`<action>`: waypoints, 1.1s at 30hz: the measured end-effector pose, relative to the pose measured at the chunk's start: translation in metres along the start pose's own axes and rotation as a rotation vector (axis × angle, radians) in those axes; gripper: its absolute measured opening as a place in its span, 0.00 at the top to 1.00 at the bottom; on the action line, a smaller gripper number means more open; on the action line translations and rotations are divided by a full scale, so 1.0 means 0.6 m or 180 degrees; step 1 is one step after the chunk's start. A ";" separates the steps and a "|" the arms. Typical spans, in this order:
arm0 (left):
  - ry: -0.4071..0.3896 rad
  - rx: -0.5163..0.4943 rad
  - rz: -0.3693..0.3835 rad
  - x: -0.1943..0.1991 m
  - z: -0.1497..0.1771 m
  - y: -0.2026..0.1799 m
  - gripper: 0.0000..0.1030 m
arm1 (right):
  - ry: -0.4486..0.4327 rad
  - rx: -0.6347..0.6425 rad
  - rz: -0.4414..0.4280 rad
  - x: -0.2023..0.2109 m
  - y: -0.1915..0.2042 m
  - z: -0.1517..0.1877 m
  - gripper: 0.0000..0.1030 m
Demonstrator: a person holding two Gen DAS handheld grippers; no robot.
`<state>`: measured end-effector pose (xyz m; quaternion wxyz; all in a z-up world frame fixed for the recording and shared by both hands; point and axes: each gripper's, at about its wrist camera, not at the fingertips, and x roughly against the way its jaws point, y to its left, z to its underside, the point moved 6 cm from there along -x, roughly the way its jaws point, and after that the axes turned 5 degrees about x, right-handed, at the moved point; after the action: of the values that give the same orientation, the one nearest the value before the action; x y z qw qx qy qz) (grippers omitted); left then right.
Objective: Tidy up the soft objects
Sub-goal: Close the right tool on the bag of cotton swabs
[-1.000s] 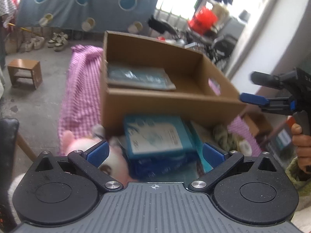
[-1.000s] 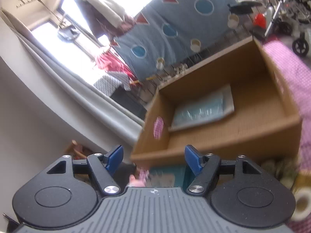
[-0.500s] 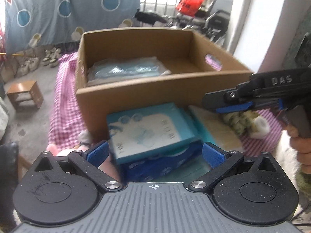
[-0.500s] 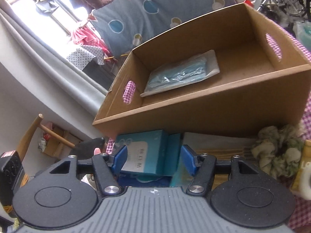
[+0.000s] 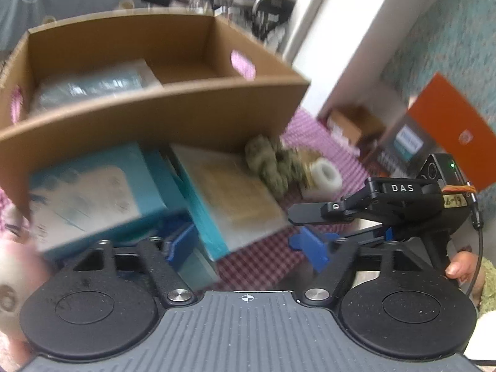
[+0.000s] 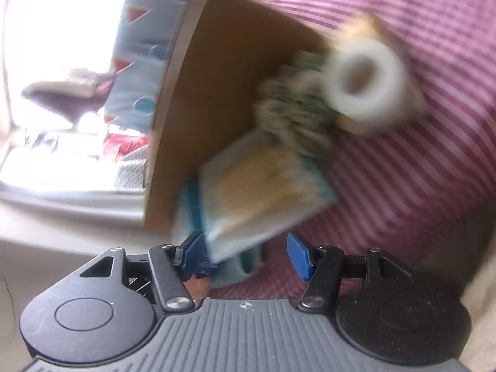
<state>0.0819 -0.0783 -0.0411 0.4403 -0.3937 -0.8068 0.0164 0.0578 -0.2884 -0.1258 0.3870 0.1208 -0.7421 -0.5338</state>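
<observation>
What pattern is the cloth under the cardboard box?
Pink-and-white gingham check on the cloth; clearest in the left wrist view.

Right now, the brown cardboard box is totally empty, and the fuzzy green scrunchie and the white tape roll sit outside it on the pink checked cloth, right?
Not quite. The brown cardboard box is not empty: the left wrist view shows a flat clear plastic packet lying inside. The rest holds: the fuzzy green scrunchie and white tape roll sit outside it on the pink checked cloth.
</observation>
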 end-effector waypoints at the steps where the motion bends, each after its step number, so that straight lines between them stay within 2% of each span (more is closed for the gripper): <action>1: 0.0088 -0.0015 -0.0010 -0.011 0.002 -0.007 0.35 | -0.0003 -0.0096 -0.0010 -0.001 -0.015 -0.001 0.39; 2: 0.0186 -0.0019 -0.0028 -0.022 0.006 -0.012 0.39 | -0.0016 -0.0191 -0.0041 -0.003 -0.028 0.000 0.40; 5: 0.0367 0.0006 -0.0099 -0.046 0.010 -0.018 0.43 | -0.0091 -0.0405 -0.0146 -0.004 -0.053 -0.004 0.43; 9: 0.0416 0.0088 -0.0222 -0.057 0.008 -0.010 0.43 | -0.0163 -0.0494 -0.0220 0.007 -0.069 -0.016 0.43; 16: 0.0544 0.0219 -0.0425 -0.063 0.002 0.000 0.42 | -0.0101 -0.0687 -0.0385 0.016 -0.099 -0.024 0.43; 20: 0.0666 0.0369 -0.0431 -0.081 0.005 0.004 0.45 | -0.0138 -0.0708 -0.0458 0.017 -0.116 -0.027 0.43; 23: 0.0640 0.0494 -0.0318 -0.081 0.001 0.003 0.57 | -0.0153 -0.0749 -0.0521 0.020 -0.127 -0.027 0.43; 24: 0.0611 0.0524 -0.0295 -0.080 -0.001 0.002 0.65 | -0.0162 -0.0752 -0.0533 0.022 -0.130 -0.027 0.43; 26: 0.0563 0.0576 -0.0280 -0.079 -0.007 0.003 0.74 | -0.0168 -0.0755 -0.0548 0.026 -0.136 -0.026 0.43; 27: 0.0542 0.0601 -0.0295 -0.079 -0.009 0.004 0.83 | -0.0175 -0.0746 -0.0545 0.029 -0.135 -0.028 0.43; 33: 0.0437 0.0733 -0.0336 -0.067 -0.013 0.013 0.85 | -0.0213 -0.0589 -0.0437 0.043 -0.126 -0.034 0.43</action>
<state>0.1047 -0.1013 -0.0672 0.5369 -0.2978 -0.7871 0.0588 0.0372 -0.3482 -0.1787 0.3340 0.1173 -0.6921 -0.6290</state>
